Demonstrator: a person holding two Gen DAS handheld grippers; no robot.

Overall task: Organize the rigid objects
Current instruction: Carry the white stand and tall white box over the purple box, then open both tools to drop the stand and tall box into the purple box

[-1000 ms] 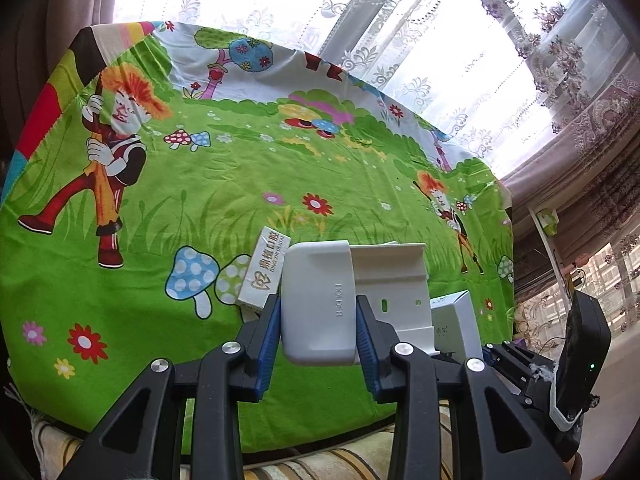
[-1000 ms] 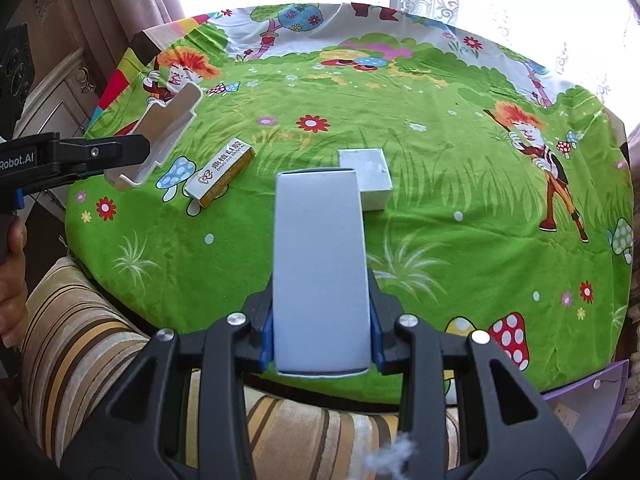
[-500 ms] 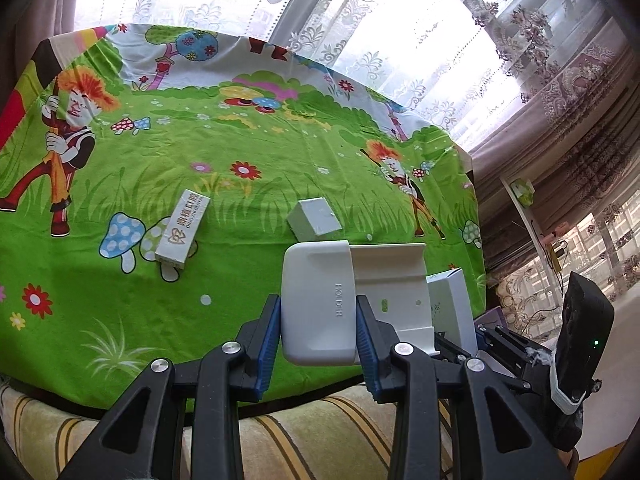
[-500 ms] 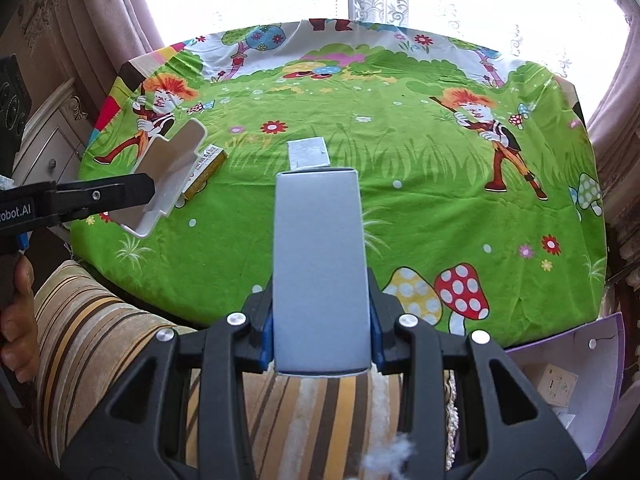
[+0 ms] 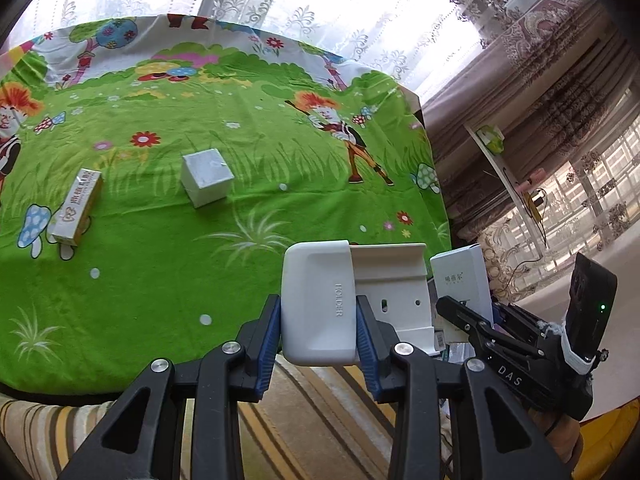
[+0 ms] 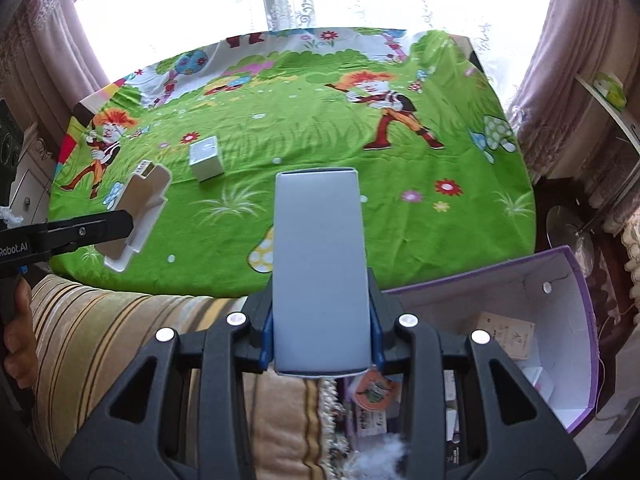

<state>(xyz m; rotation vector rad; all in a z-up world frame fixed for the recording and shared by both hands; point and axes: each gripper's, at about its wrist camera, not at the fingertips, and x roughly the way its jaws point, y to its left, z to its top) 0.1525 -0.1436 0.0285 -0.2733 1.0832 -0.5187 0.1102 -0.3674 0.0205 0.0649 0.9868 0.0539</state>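
This is a room in a home. Lace curtains (image 5: 280,12) and heavy patterned drapes (image 5: 560,80) hang at a bright window. A children's cartoon cloth (image 6: 320,140) covers the surface, striped fabric (image 6: 100,340) lies in front of it, and a purple storage box (image 6: 576,320) stands beside.

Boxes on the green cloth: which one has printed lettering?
The long yellowish box lying nearer the cloth's left edge in the left wrist view; the cube-shaped box beside it is plain white.
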